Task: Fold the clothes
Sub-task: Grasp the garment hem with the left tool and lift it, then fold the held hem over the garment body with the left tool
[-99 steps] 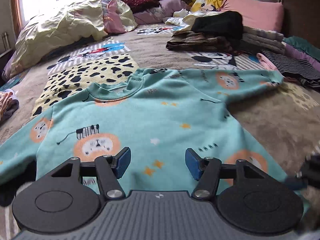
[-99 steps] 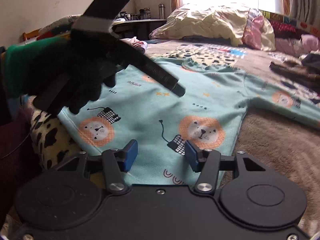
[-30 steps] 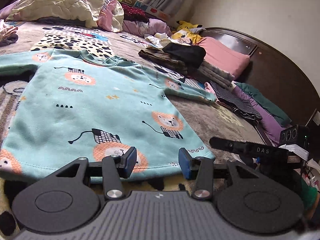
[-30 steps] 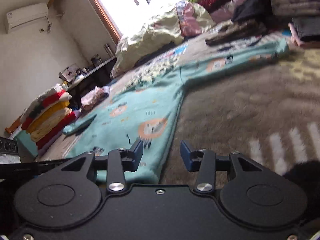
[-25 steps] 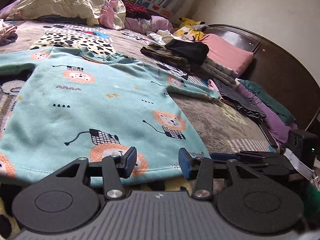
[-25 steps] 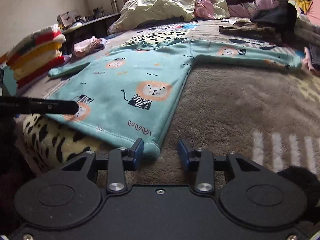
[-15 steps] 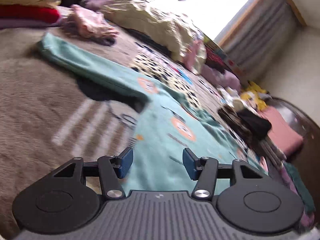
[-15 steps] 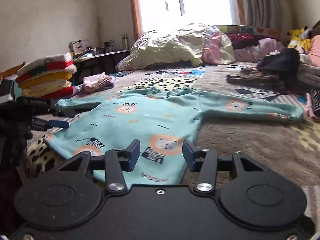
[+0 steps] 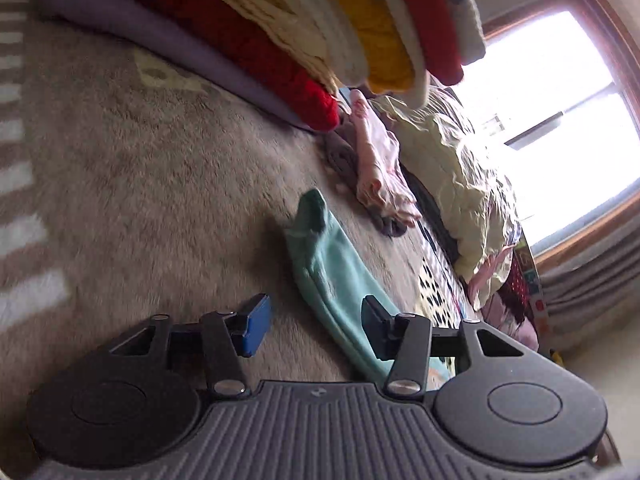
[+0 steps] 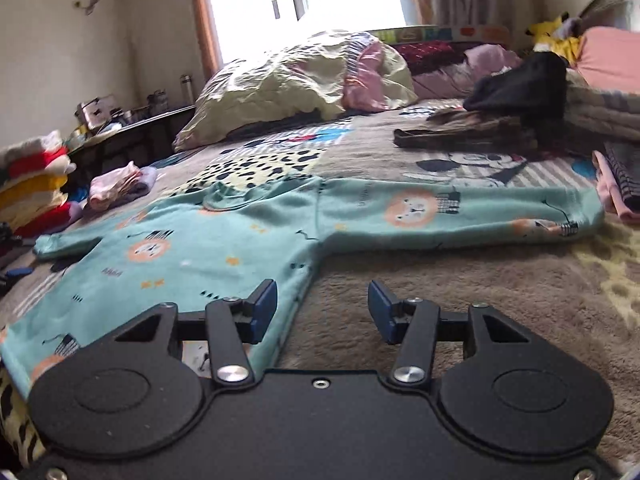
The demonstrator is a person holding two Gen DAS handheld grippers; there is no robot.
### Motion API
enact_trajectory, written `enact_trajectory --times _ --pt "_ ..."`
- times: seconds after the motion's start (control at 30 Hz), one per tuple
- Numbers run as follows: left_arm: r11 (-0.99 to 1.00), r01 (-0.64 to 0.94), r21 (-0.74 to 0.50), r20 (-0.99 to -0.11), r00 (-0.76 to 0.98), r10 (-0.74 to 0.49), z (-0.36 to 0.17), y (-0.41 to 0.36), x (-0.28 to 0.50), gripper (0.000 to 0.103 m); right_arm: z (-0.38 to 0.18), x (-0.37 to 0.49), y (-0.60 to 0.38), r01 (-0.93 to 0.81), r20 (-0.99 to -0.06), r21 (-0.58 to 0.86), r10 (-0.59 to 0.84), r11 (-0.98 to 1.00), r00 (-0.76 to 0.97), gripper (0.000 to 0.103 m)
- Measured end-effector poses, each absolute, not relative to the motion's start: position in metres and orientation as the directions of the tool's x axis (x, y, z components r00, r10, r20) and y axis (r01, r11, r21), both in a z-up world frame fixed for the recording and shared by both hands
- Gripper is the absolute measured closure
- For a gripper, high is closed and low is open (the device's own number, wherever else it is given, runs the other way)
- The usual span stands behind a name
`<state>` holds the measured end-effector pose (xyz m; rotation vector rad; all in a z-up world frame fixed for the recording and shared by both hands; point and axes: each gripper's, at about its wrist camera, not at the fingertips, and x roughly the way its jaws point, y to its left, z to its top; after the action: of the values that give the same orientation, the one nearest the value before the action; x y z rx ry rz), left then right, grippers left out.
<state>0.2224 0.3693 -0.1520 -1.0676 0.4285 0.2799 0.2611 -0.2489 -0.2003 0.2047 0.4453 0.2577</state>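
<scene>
Shirt [image 10: 224, 256]: lay flat, sleeves spread, mid-frame on bed [image 10: 500, 300].
Left claw [image 9: 310, 330]: wide open, empty, beside sleeve [image 9: 336, 276].
Right claw [image 10: 322, 310]: wide open, empty.
Risk: plush blanket could snag under the cuff.

left wrist: low, tilted, near sleeve [image 9: 332, 264] | right wrist: level | shared: sleeve

The view is tilted and partly blurred. The left gripper [image 9: 310, 328] hangs low over the grey bed blanket [image 9: 140, 200], jaws apart and empty. A teal sleeve [image 9: 332, 276] lies on the blanket and runs under the right-hand jaw, possibly without touching it. Beyond, a stack of folded clothes [image 9: 320, 28], a crumpled pink garment [image 9: 380, 168] and a pale quilt [image 9: 460, 184].
</scene>
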Motion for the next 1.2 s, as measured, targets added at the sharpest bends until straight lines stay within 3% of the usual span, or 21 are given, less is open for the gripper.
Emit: enact_trajectory --times 0.1,0.23,0.27,0.43,0.53,0.7,0.97,1.2 --pt "0.436 -0.424 -0.794 -0.475 0.88 -0.008 -0.156 0.391 0.246 0.064 -0.206 0.271 -0.261 -0.156 -0.401 0.33 0.288 0.931 0.87 0.052" --pt "0.387 -0.428 -0.817 -0.472 0.882 -0.02 -0.168 0.401 0.255 0.089 -0.214 0.285 -0.276 -0.094 -0.406 0.432 0.287 0.897 0.867 0.051" --pt "0.365 -0.422 -0.83 -0.46 0.887 -0.022 -0.172 0.402 0.254 0.09 -0.216 0.288 -0.279 -0.083 -0.406 0.453 0.289 0.888 0.867 0.051" --pt "0.373 -0.399 -0.837 -0.448 0.893 -0.049 -0.174 0.402 0.251 0.091 -0.22 0.293 -0.285 -0.082 -0.397 0.496 0.309 0.864 0.864 0.051" --pt "0.41 -0.405 -0.817 -0.461 0.886 -0.043 -0.163 0.399 0.25 0.096 -0.22 0.293 -0.287 -0.082 -0.389 0.515 0.318 0.854 0.864 0.051" --pt "0.512 -0.313 -0.8 -0.377 0.926 -0.025 -0.114 0.368 0.248 0.096 -0.221 0.291 -0.292 -0.074 -0.38 0.545 0.325 0.835 0.866 0.051" --pt "0.722 -0.151 -0.675 -0.291 0.954 -0.073 -0.037 0.259 0.281 0.096 -0.223 0.29 -0.301 -0.064 -0.363 0.601 0.344 0.796 0.866 0.05" --pt "0.879 0.011 -0.477 -0.291 0.942 -0.17 -0.007 0.127 0.331 0.096 -0.227 0.288 -0.314 -0.038 -0.337 0.665 0.344 0.746 0.876 0.05"
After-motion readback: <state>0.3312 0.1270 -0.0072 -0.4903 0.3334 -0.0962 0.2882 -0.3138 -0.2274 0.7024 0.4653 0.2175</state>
